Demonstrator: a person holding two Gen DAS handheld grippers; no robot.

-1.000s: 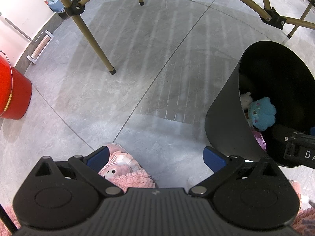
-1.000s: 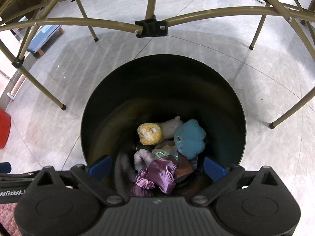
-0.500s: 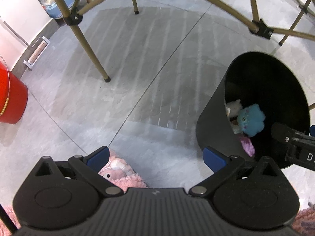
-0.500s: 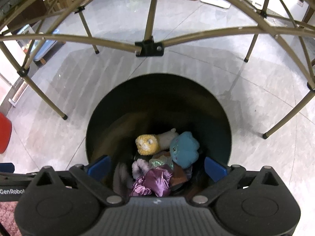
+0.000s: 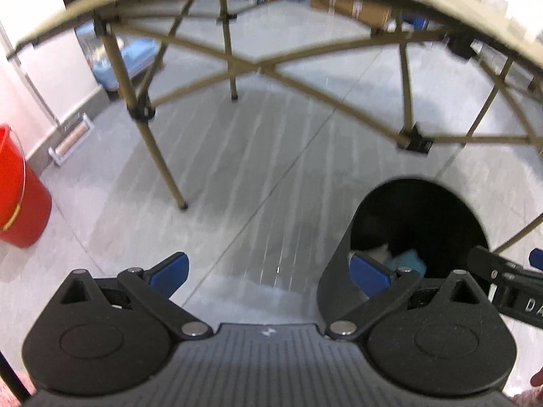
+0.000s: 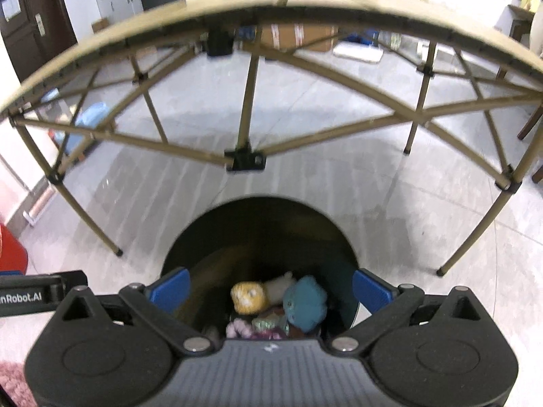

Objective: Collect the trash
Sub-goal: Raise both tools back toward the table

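With both pairs of tongs spread wide and holding nothing, I look down at the grey tiled floor (image 5: 258, 156) under a folding counter (image 6: 271, 3) with tan legs. My left tongs (image 5: 268, 271) hang over bare floor, with the black bin (image 5: 336, 291) just to their right and its open mouth facing me. My right tongs (image 6: 269, 286) sit directly above that bin (image 6: 261, 224), its rim between the blue fingertips (image 6: 171, 286). Inside, at the bottom, lie a yellow plush (image 6: 247, 296), a teal plush (image 6: 305, 302) touching it on the right, and some purple fabric (image 6: 237, 327) nearer to me. A red bucket (image 5: 17, 196) stands well apart at the far left.
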